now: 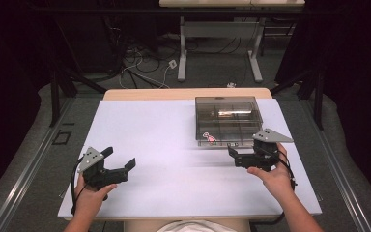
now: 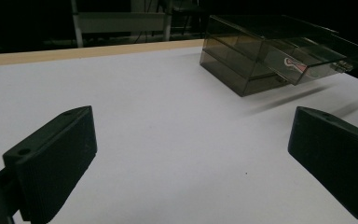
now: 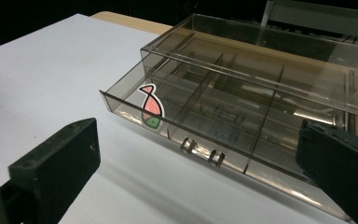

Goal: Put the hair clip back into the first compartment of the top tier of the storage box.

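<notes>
A smoky see-through plastic box (image 1: pixel 227 115) stands on the white table top (image 1: pixel 164 145), right of centre toward the back. Its drawer (image 3: pixel 205 121) is slid partly out; it has inner dividers, a red and green sticker (image 3: pixel 150 109) and a small metal handle (image 3: pixel 203 151) on the front. My right gripper (image 1: pixel 235 157) is open just in front of that drawer, jaws wide apart with nothing between them (image 3: pixel 198 172). My left gripper (image 1: pixel 120 158) is open near the front left, over bare table (image 2: pixel 191 163), and the box (image 2: pixel 261 56) lies far off to its right.
The table's wooden back edge (image 1: pixel 188 93) runs behind the box. Beyond it, another desk's legs (image 1: pixel 182 53) and loose cables (image 1: pixel 140 67) are on the floor. Bare white surface stretches between the two grippers.
</notes>
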Demonstrator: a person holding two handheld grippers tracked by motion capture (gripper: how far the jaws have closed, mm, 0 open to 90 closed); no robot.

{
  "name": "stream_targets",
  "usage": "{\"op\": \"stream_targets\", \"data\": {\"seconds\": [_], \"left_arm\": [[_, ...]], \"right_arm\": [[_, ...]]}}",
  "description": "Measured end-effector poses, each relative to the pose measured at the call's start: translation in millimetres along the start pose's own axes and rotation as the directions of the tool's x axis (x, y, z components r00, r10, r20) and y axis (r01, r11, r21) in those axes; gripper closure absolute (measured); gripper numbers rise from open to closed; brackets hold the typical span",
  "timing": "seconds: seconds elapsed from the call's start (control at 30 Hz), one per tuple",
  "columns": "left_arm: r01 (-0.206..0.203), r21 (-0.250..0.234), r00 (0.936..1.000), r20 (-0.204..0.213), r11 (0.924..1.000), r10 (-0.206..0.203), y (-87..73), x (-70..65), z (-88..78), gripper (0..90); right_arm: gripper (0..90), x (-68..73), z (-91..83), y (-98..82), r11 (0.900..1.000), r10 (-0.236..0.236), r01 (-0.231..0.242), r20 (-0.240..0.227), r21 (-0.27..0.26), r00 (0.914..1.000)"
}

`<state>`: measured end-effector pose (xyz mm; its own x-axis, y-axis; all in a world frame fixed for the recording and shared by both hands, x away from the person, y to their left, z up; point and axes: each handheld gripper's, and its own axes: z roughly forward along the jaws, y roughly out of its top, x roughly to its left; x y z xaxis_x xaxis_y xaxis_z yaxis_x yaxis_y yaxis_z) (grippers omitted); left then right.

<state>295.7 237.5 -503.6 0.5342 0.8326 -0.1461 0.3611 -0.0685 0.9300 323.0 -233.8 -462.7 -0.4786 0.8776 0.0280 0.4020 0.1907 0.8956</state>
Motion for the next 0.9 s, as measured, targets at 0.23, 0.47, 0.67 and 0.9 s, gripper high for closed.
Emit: {"op": "stream_targets", "data": {"seconds": [0.23, 0.47, 0.67, 0.9], "left_arm": [[0.000, 0.000, 1.0000, -0.001, 1.0000, 0.000, 0.0, 0.0, 0.0, 1.3], [-0.002, 0.000, 1.0000, -0.003, 1.0000, 0.002, 0.0, 0.3, -0.2, 1.3], [-0.005, 0.001, 1.0000, -0.005, 1.0000, 0.005, 0.1, 0.5, -0.1, 1.3], [0.001, 0.000, 1.0000, -0.004, 1.0000, -0.001, -0.1, 0.3, -0.2, 1.3]], "right_arm": [[0.0, -5.6, -6.6, -11.7, 1.000, 0.012, -0.012, 0.007, 0.000, 0.9999], [0.0, -11.8, -13.1, -25.1, 0.999, 0.032, -0.032, 0.034, -0.002, 0.9989], [0.0, -17.9, -18.4, -36.6, 0.999, 0.054, -0.053, 0.061, -0.005, 0.9967], [0.0, -25.0, -17.5, -49.4, 0.997, 0.082, -0.082, 0.093, -0.004, 0.9923]]}}
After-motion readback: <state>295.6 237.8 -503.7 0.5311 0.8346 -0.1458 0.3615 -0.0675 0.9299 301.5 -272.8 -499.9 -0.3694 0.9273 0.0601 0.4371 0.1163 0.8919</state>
